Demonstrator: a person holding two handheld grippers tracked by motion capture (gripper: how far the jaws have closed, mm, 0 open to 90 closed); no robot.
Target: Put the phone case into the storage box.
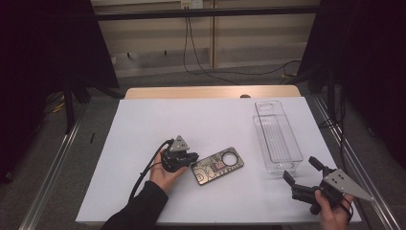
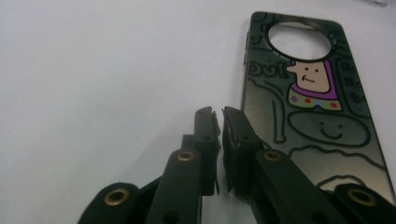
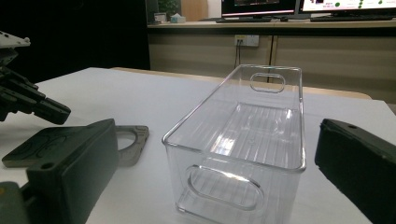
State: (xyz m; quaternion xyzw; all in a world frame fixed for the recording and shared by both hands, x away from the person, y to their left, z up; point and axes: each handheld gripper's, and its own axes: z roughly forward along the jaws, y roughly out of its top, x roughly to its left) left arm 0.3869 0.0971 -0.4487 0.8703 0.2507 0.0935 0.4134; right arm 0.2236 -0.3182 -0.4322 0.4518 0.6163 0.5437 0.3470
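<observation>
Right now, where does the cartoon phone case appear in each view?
High view: phone case lies flat at centre, beside the left gripper.
Left gripper view: phone case at right, past the jaws.
Right gripper view: phone case at left, low.
Shared landmark: its round camera cutout.

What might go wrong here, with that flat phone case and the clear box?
1. The phone case lies flat on the table. The left tool, nearly shut and holding nothing, sits at the case's edge, so it may only push the case along rather than lift it.
2. The clear bin is narrow and looks light; a case lowered crooked might catch its rim or shift it.
3. The right tool, open, waits close to the bin and could knock it.
</observation>
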